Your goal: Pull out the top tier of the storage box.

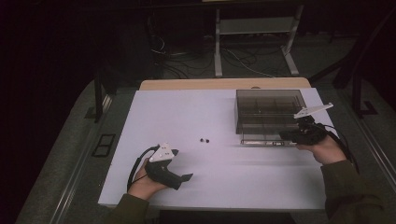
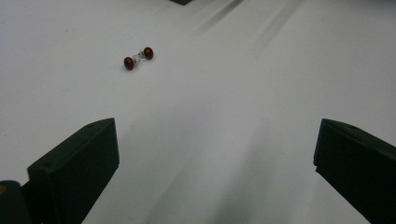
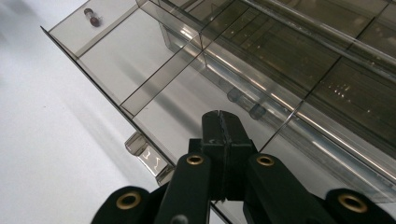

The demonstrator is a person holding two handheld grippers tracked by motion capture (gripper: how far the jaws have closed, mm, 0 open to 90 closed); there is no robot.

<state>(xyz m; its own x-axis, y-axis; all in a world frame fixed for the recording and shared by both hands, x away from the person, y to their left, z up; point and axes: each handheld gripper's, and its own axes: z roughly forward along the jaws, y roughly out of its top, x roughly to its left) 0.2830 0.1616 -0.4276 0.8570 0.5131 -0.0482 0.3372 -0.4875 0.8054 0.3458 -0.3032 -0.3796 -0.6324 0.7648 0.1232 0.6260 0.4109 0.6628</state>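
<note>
Table covered in white fills the high view; a smoked clear plastic organizer box sits at its far right, with a drawer pulled out toward the person; the left gripper rests near the front left edge, held in the left hand; the right gripper is at the drawer's front, held in the right hand; 2 small dark beads lie mid-table, well apart from both.

Left gripper view: jaws spread wide over bare table; the beads, red and joined by a clear link, lie ahead.

Right gripper view: jaws pressed together, nothing visible between them, over the divided drawer; a small red piece lies in its far corner compartment.
</note>
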